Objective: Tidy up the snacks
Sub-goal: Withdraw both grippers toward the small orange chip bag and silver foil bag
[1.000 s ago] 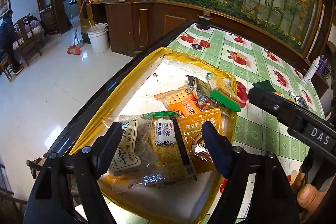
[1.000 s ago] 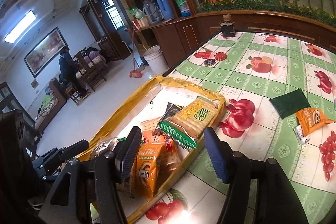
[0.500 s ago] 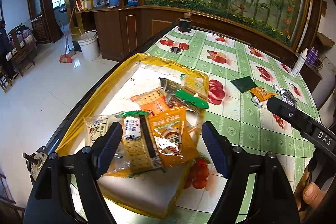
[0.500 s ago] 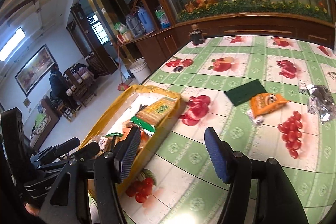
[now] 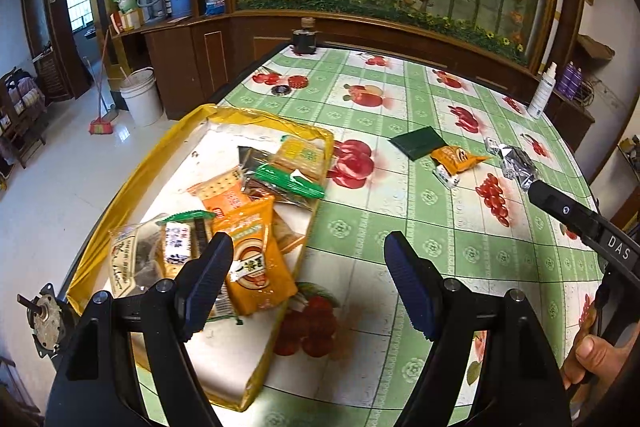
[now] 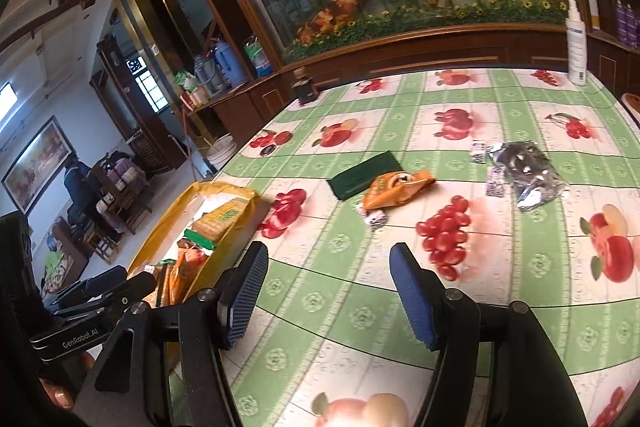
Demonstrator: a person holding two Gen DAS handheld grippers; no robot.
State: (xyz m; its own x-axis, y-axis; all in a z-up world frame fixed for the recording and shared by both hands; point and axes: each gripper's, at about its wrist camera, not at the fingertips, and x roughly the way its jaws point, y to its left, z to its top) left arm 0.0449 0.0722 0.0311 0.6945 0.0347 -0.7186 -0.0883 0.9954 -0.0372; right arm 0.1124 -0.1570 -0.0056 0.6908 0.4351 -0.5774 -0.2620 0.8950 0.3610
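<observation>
Both grippers hang empty over the worktop [image 6: 400,307], the left gripper [image 5: 308,283] and right gripper [image 6: 328,295] each with jaws spread and nothing between them. Most snacks already lie in the yellow tray [image 5: 120,195] at the worktop's edge; an orange packet [image 6: 396,189], a green pad [image 6: 360,177] and a silver packet [image 6: 524,167] lie loose beyond. The step in hand appears to be fetching a stray; next, the right gripper likely must reach the orange packet and close on it.
</observation>
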